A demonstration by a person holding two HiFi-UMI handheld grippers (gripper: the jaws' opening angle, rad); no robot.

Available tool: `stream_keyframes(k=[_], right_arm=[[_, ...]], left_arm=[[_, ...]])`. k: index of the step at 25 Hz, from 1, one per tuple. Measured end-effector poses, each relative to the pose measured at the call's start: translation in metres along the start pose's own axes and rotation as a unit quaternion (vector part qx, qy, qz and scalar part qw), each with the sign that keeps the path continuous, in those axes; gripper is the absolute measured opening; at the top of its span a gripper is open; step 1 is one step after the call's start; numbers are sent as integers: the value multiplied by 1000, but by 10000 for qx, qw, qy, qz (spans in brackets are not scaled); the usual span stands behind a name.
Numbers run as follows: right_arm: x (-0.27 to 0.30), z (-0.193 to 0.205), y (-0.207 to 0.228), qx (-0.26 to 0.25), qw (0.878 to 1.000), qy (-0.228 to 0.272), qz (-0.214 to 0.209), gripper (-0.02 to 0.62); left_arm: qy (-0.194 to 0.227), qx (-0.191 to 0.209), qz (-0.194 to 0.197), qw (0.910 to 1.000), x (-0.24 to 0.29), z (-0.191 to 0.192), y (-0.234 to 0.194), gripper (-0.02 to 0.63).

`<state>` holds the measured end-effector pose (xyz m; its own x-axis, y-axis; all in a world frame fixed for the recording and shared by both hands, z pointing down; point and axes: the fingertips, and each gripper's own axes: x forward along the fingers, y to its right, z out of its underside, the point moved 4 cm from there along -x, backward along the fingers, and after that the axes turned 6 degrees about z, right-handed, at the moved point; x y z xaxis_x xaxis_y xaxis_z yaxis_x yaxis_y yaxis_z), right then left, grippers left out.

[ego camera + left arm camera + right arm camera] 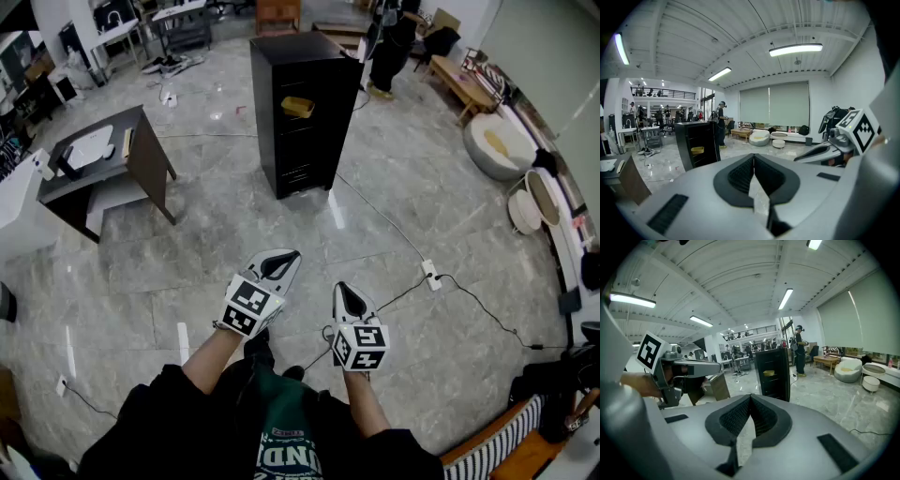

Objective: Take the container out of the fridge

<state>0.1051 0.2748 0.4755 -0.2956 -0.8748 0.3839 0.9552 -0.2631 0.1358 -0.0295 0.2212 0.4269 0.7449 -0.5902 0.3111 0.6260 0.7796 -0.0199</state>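
Note:
The fridge (302, 111) is a tall black open-fronted cabinet on the marble floor, several steps ahead of me. A yellow container (297, 106) rests on its upper shelf; it also shows as the container (697, 150) in the left gripper view and the container (768, 373) in the right gripper view. My left gripper (281, 263) hangs low in front of my body, shut and empty. Beside it my right gripper (349, 298) is shut too, with nothing held. Both point toward the fridge, far from it.
A dark desk (103, 169) with white items stands at the left. A cable and power strip (430, 274) run across the floor to the right. Round poufs (502, 145) and a bench (465, 82) line the right side. A person (392, 47) stands behind the fridge.

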Motion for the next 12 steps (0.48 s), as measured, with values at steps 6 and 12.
stream_keyframes(k=[6, 12], right_arm=[[7, -13, -28, 27, 9996, 278, 39, 37], [30, -25, -45, -76, 9995, 296, 90, 37]], left_arm=[[3, 21, 11, 10000, -24, 6, -22, 14], [267, -139, 128, 9995, -30, 3, -51, 14]])
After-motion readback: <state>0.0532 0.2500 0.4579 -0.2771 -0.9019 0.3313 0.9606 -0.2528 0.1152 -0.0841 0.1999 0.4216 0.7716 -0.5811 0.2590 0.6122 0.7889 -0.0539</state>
